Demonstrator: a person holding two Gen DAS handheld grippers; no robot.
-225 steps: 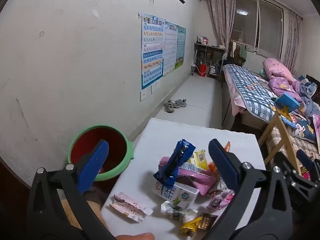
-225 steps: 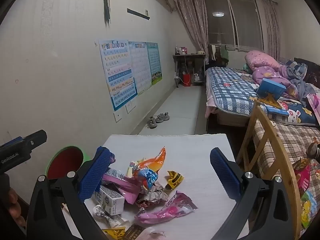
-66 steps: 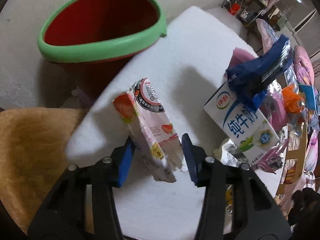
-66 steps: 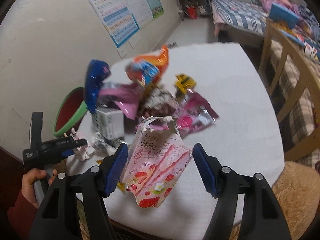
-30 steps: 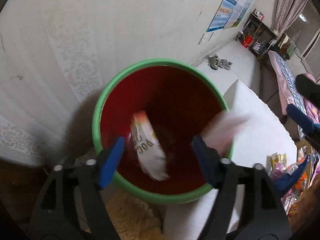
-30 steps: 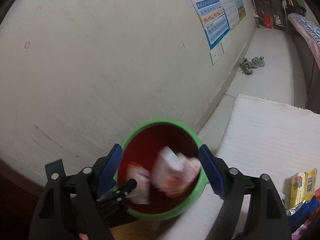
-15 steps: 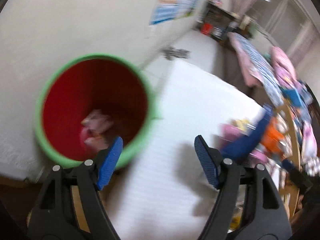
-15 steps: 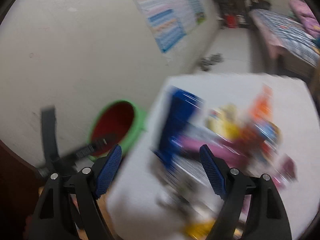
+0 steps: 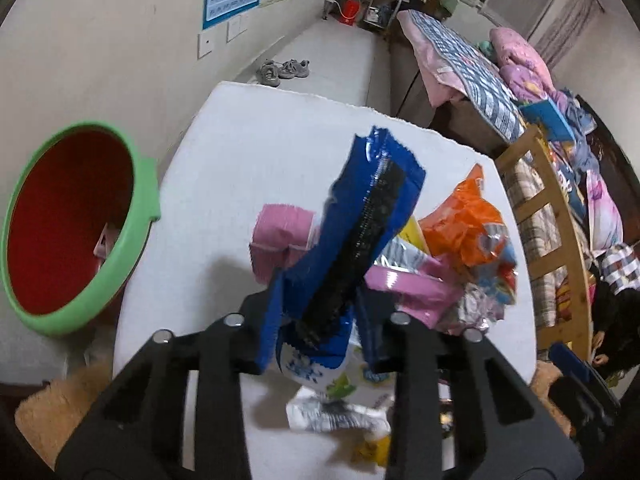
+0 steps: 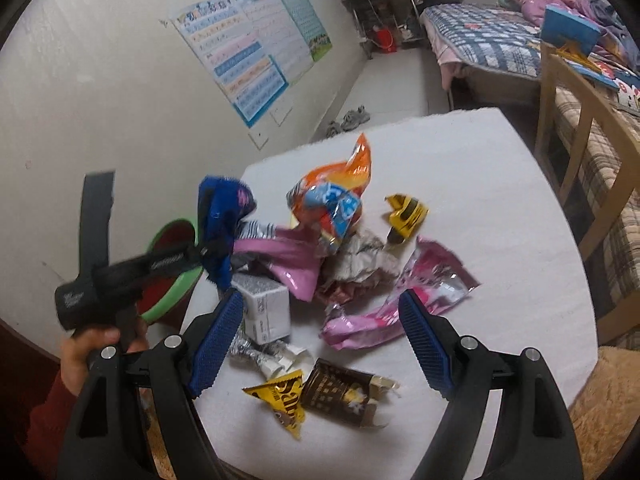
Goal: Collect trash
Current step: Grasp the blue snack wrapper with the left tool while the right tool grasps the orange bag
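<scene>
Table (image 10: 500, 184) white, wrappers heaped | bin (image 9: 132, 240) beside | bed (image 9: 460, 52) behind

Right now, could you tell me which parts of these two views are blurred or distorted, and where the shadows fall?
Left wrist view: mostly sharp; the blue wrapper between the closing left tongs throws a soft shadow on the white table; fisheye bends the green-rimmed bin. Right wrist view: the left tongs and blue wrapper are motion-smeared, the gold wrapper is sharp, and the walls curve.
</scene>
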